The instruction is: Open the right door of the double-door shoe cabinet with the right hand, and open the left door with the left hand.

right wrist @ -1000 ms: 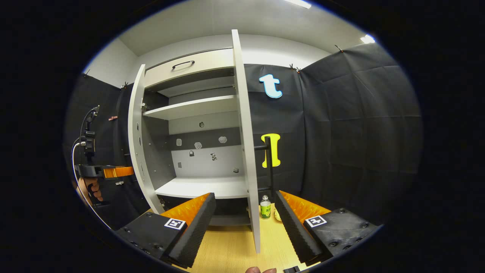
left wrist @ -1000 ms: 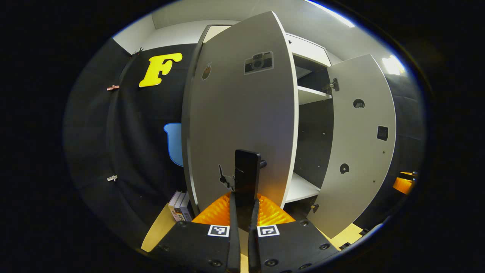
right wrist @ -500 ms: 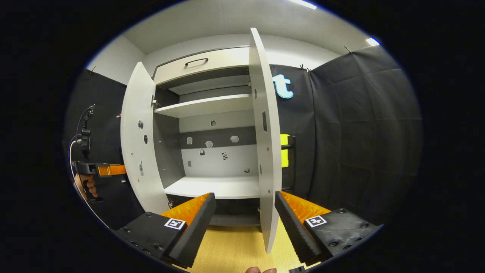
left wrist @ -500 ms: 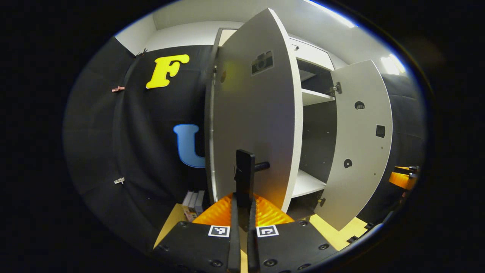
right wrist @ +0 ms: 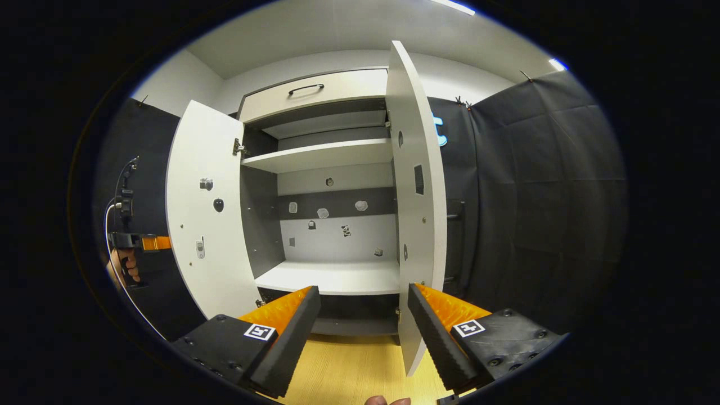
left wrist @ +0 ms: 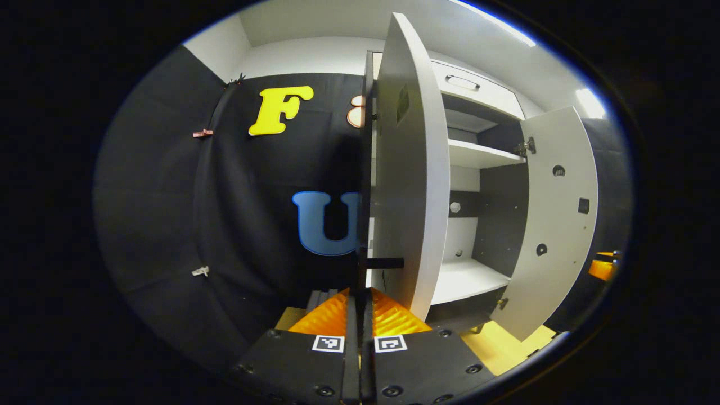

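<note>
The shoe cabinet (right wrist: 332, 169) stands open ahead of me, both doors swung out. In the right gripper view the left door (right wrist: 205, 214) hangs wide at 9 o'clock, its inner face toward me, and the right door (right wrist: 415, 191) juts forward just past 12 o'clock, nearly edge-on. Between them I see 2 white shelves (right wrist: 326, 154), the back panel with small stickers, and above them a drawer front with a dark handle (right wrist: 306, 88).

In the left gripper view the left door (left wrist: 408, 180) rises at 12 o'clock, seen almost edge-on. Its black bar handle (left wrist: 382, 262) sticks out at about 6 o'clock, straight above my left gripper (left wrist: 360, 315). The fingers lie pressed together with no gap showing; I cannot tell for sure whether the handle is pinched between the tips. The right door (left wrist: 557, 219) stands open at 3 o'clock.

My right gripper (right wrist: 364, 320) is spread wide at 6 o'clock, gripping nothing, with the lower edge of the right door just beyond its right finger (right wrist: 436, 337). The left gripper (right wrist: 140, 243), in a hand (right wrist: 125, 264), shows at 9 o'clock behind the left door. Pale wood floor (right wrist: 349, 365) lies below.
</note>
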`<state>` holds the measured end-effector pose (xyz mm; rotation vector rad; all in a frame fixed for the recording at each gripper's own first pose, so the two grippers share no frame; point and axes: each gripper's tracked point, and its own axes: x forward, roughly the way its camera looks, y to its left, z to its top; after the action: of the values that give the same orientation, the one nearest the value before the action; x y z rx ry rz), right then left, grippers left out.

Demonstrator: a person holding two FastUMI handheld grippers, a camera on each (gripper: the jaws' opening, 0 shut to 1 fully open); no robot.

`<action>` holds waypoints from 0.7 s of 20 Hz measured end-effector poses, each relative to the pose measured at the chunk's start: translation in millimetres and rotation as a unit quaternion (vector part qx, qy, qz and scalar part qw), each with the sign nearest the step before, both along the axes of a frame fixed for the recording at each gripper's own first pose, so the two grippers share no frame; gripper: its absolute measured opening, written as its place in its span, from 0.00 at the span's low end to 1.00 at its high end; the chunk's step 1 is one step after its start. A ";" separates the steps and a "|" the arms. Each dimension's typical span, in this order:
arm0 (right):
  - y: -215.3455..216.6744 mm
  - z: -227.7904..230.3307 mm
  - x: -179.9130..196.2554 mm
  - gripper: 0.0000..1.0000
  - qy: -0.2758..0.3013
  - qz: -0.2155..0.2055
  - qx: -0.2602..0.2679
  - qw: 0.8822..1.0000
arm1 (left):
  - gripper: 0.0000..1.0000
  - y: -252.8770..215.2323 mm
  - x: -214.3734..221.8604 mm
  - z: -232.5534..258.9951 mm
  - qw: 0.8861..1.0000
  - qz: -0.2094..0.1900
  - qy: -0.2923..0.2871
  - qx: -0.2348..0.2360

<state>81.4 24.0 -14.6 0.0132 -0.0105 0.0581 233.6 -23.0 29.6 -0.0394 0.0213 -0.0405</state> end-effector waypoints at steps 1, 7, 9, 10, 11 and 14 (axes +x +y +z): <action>3.2 0.6 -0.6 0.99 -0.001 0.001 -0.001 1.000 | 0.05 9.6 0.9 -0.8 1.000 0.006 -0.001 0.010; 0.2 1.3 -4.3 0.99 0.001 0.001 0.005 1.000 | 0.06 14.6 -7.0 -5.5 1.000 0.025 0.011 0.005; -0.8 0.9 -7.4 0.98 0.001 -0.001 0.008 1.000 | 0.07 14.2 -8.8 -4.7 0.999 0.031 0.010 0.006; -0.6 1.4 -8.3 0.98 0.001 -0.001 0.010 1.000 | 0.10 15.9 -9.4 -2.8 0.999 0.035 0.006 0.013; -1.2 1.6 -9.0 0.98 0.001 0.000 0.011 1.000 | 0.08 18.8 -9.9 -2.0 0.999 0.038 0.004 0.021; -0.4 1.2 -11.4 0.98 0.003 0.002 0.009 1.000 | 0.11 14.4 -13.8 0.6 0.999 0.036 0.001 0.022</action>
<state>69.9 23.6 -13.4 0.0310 -0.0050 0.0624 219.8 -8.7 30.2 0.0048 0.0235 0.0324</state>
